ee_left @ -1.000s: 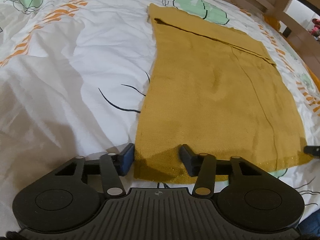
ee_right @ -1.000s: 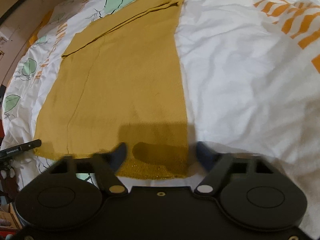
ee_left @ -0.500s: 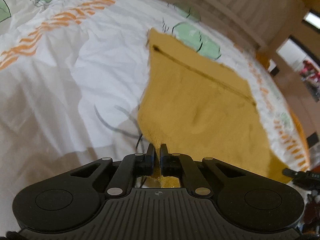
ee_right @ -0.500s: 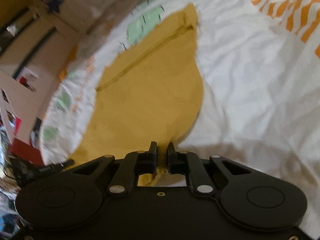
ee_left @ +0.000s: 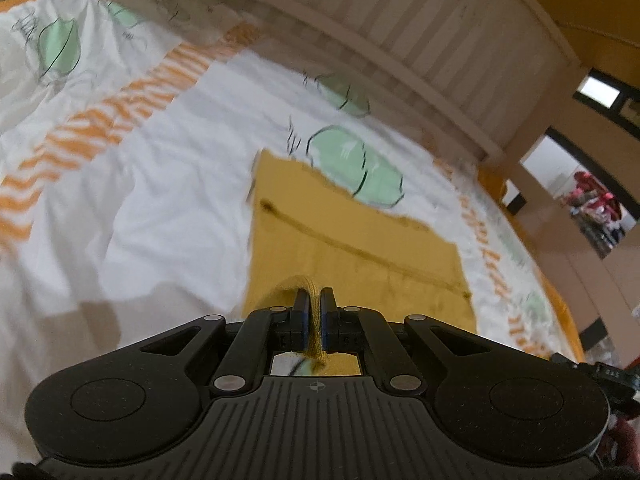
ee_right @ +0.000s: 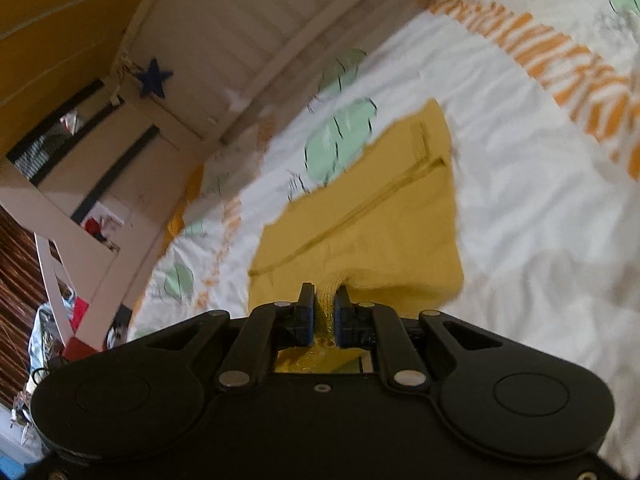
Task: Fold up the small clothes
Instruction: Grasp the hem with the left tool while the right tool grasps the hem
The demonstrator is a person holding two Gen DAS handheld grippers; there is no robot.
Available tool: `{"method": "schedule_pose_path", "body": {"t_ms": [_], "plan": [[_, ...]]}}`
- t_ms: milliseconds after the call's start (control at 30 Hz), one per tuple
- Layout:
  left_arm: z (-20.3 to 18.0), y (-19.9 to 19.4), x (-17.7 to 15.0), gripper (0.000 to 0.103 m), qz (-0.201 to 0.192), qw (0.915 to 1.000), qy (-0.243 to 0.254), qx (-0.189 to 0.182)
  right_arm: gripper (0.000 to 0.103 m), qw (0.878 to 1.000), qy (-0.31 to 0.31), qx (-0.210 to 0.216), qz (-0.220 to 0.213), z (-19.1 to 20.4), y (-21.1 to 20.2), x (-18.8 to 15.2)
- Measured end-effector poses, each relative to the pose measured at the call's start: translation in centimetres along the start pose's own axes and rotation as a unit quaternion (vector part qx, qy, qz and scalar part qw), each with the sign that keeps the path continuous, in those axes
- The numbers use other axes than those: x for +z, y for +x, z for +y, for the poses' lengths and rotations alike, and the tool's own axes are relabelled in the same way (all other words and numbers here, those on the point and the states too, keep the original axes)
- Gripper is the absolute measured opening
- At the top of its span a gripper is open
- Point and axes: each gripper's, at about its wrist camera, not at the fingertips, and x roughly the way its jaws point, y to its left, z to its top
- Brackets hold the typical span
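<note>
A mustard-yellow knit garment (ee_left: 352, 248) lies on a white bedspread (ee_left: 160, 184) printed with green leaves and orange stripes. My left gripper (ee_left: 314, 300) is shut on the garment's near left hem corner and holds it lifted above the bed. My right gripper (ee_right: 325, 300) is shut on the near right hem corner of the garment (ee_right: 380, 224), also lifted. The far part of the garment lies flat, with a dark seam line across it. The lifted near edge is mostly hidden below both grippers.
A white slatted bed frame (ee_left: 420, 52) runs along the far edge of the bed. It also shows in the right wrist view (ee_right: 224, 52), with a blue star (ee_right: 154, 78) on its corner post. A doorway and room clutter (ee_left: 592, 200) lie beyond.
Both grippers closed on the hem corners, then rose and moved forward over the garment. The near part has lifted off the bed and less of the garment shows flat.
</note>
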Motion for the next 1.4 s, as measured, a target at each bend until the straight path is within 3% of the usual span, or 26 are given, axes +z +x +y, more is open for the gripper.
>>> {"method": "schedule_pose_path", "body": {"t_ms": [333, 700, 1033, 1333, 1400], "plan": [[-0.1, 3.7, 6.1, 0.004, -0.038, 0.9991, -0.013, -0.015, 0.017, 0.998, -0.01, 0.003, -0.055, -0.3, 3.5, 5.9], [0.2, 10.6, 10.6, 0.004, -0.037, 0.9991, -0.019, 0.007, 0.017, 0.996, -0.032, -0.032, -0.077, -1.8, 10.6, 11.9], [3.1, 18.3, 12.6, 0.004, -0.017, 0.9974, -0.05, 0.048, 0.017, 0.994, -0.033, -0.082, -0.061, -3.9, 17.6, 14.5], [4.1, 22.2, 13.4, 0.006, -0.014, 0.9971, -0.059, 0.046, 0.017, 0.99, 0.003, -0.122, -0.063, -6.5, 20.9, 15.3], [4.2, 22.4, 13.6, 0.013, -0.016, 0.997, -0.062, 0.043, 0.019, 0.99, 0.005, -0.129, -0.063, -6.9, 21.2, 15.3]]}}
